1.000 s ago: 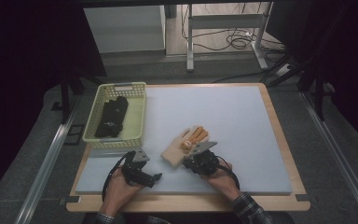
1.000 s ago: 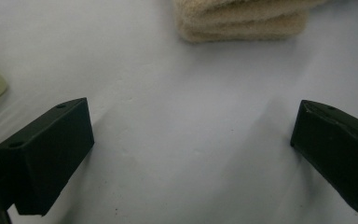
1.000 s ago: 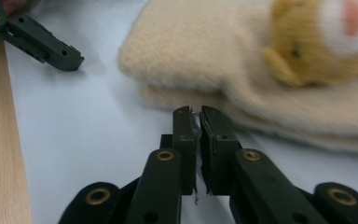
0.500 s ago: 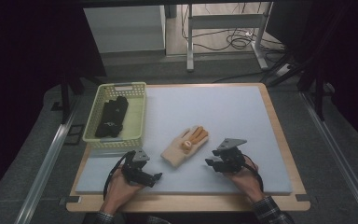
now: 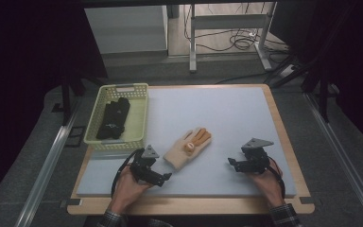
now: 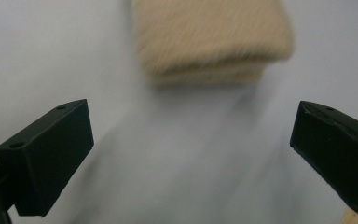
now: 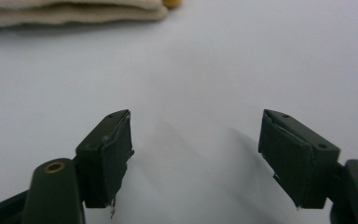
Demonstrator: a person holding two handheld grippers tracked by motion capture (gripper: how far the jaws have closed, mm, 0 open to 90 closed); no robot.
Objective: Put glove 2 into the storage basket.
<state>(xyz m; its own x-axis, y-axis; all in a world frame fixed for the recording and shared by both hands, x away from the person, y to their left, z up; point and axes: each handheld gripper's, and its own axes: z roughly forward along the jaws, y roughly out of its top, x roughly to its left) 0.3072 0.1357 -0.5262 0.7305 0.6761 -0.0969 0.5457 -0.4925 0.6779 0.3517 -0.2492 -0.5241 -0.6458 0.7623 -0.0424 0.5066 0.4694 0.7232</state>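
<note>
Two grippers were on the mat, and neither had anything in it. The beige glove (image 5: 187, 148) lay flat on the grey mat (image 5: 227, 113) about midway between them, orange fingers pointing away from the person, cuff towards the front edge. It looked like it had been set down there on purpose, out in the open where either hand could get at it, with the yellow basket (image 5: 139, 116) just off to its left already holding a black glove (image 5: 113, 117).

The right gripper (image 5: 236, 163) sat well off to the right of the beige glove, jaws spread wide with only bare mat between them in the right gripper view (image 7: 196, 154). My guess was it had let go and backed off so the glove could lie undisturbed. The left gripper (image 5: 163, 177) was near the cuff, jaws also wide apart, and the left gripper view (image 6: 191, 154) had the blurry cuff (image 6: 214, 42) straight ahead, so it seemed lined up for a grab.

Compared with a second earlier: the right gripper had been right on top of the glove with its jaws nearly closed, and those jaws had just been opening while the hand slid away to the right. The glove ended up flatter and the left hand had crept slightly closer
</note>
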